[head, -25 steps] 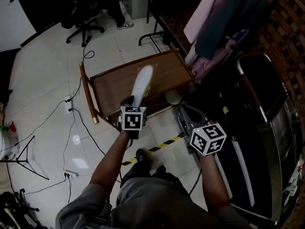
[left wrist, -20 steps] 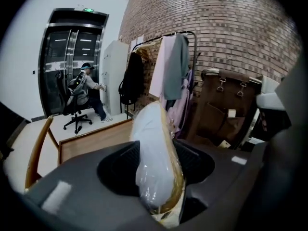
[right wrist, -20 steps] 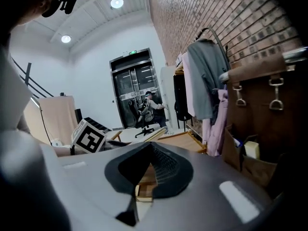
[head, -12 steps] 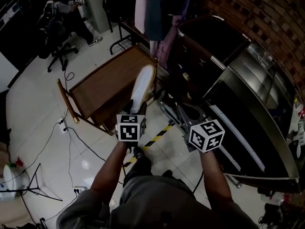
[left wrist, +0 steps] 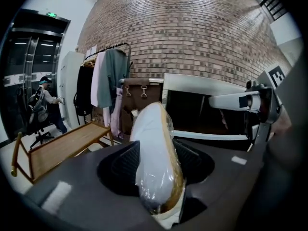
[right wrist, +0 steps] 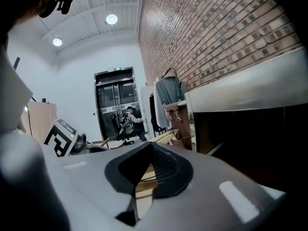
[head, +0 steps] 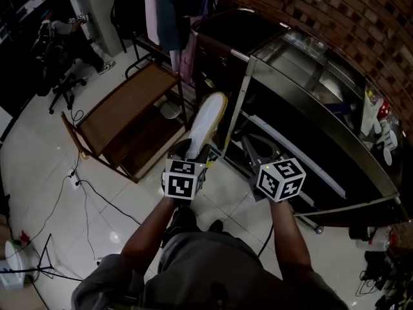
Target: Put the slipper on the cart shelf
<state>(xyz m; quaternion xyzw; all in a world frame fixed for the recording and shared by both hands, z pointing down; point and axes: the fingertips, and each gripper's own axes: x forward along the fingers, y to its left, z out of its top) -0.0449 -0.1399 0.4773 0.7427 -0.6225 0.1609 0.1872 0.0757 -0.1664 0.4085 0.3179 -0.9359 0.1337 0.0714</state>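
Left claw (head: 190, 155): clamped on the slipper (head: 208, 123) heel, toe aimed at 1 o'clock.
Right claw (right wrist: 151, 147): tips together, nothing between them.
Cart shelf (head: 293, 153): at 2 o'clock of the slipper; best approached level, clearing its rail before release.

Clothes (head: 173, 10) hang near a brick wall (head: 329, 15).
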